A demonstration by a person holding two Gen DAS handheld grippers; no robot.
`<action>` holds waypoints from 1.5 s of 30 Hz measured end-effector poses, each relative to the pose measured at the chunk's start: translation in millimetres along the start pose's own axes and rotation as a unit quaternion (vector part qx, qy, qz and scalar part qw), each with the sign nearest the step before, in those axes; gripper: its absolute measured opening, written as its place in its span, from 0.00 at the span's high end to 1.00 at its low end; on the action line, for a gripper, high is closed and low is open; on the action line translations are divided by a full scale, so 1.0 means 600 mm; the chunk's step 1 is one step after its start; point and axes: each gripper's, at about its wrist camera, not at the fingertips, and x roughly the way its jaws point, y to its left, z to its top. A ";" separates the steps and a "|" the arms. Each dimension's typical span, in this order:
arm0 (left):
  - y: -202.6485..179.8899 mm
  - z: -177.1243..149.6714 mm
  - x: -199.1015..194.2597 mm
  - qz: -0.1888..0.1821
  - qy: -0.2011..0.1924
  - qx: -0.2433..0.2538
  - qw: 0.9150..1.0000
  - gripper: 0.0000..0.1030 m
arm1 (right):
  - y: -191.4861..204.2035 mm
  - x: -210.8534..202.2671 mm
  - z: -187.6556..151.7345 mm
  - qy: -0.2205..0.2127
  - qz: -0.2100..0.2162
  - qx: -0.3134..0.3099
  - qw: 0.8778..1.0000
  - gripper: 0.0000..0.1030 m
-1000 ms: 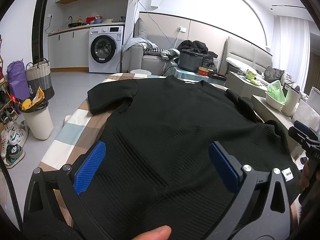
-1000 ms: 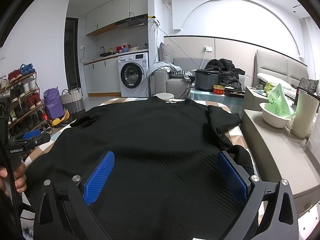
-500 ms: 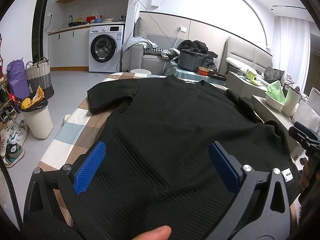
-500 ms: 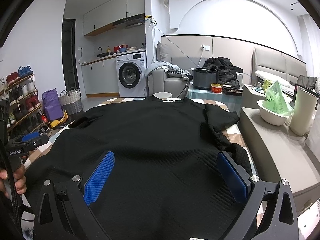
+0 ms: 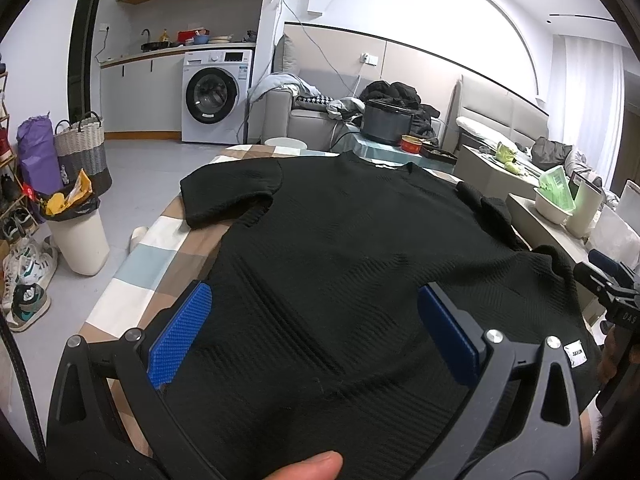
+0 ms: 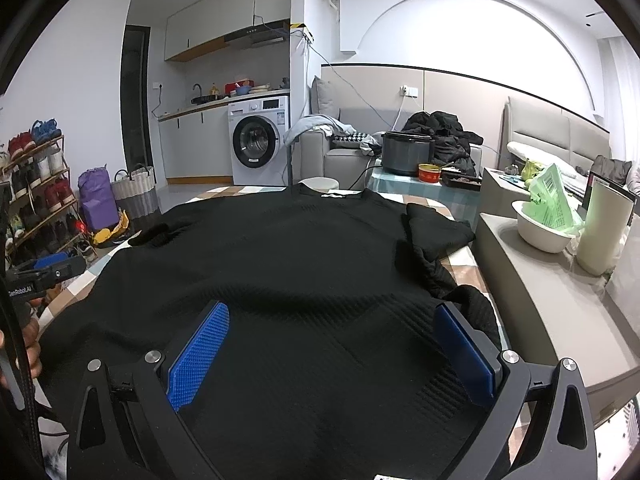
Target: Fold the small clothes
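Two grippers hang low over the near hem of a black knit top [image 5: 352, 264], each with its blue-padded fingers spread wide and nothing between them: the left gripper [image 5: 316, 332] at the bottom of its frame, the right gripper [image 6: 332, 352] likewise. The top lies spread face up across the checked tabletop [image 5: 160, 248] and fills the middle of both views, neckline at the far end. By my reading no fold is made yet; everything is left to do. The sleeve at centre right of the right view [image 6: 432, 232] is bunched and will likely want flattening first. Beyond stand a white bowl [image 6: 540, 232], a dark cooker pot [image 6: 406, 152] and a washing machine [image 5: 214, 96].
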 end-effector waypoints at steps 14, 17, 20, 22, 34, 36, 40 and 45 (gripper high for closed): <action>0.046 0.024 0.009 0.004 0.002 -0.045 0.999 0.01 | -0.008 0.019 0.014 0.004 -0.007 0.011 1.000 0.00; 0.064 0.037 0.017 0.023 0.008 -0.053 0.998 0.01 | -0.015 0.025 0.021 0.012 0.001 0.024 1.000 0.00; 0.087 0.057 0.031 0.041 0.012 -0.061 0.997 0.01 | -0.019 0.035 0.029 0.022 -0.003 0.021 1.000 0.00; 0.102 0.071 0.041 0.040 0.012 -0.068 0.997 0.01 | -0.022 0.043 0.037 0.028 -0.005 0.017 0.999 0.00; 0.208 0.148 0.162 0.041 0.068 -0.171 0.982 0.01 | -0.119 0.094 0.113 0.015 -0.042 0.103 0.994 0.00; 0.204 0.159 0.174 0.046 0.061 -0.158 0.984 0.01 | -0.141 0.111 0.118 0.023 -0.050 0.114 0.992 0.00; 0.184 0.172 0.201 0.048 0.062 -0.123 0.989 0.01 | -0.180 0.159 0.131 0.056 -0.066 0.122 0.989 0.16; 0.162 0.182 0.239 0.045 0.075 -0.095 0.992 0.01 | -0.209 0.219 0.141 0.092 -0.079 0.147 0.982 0.16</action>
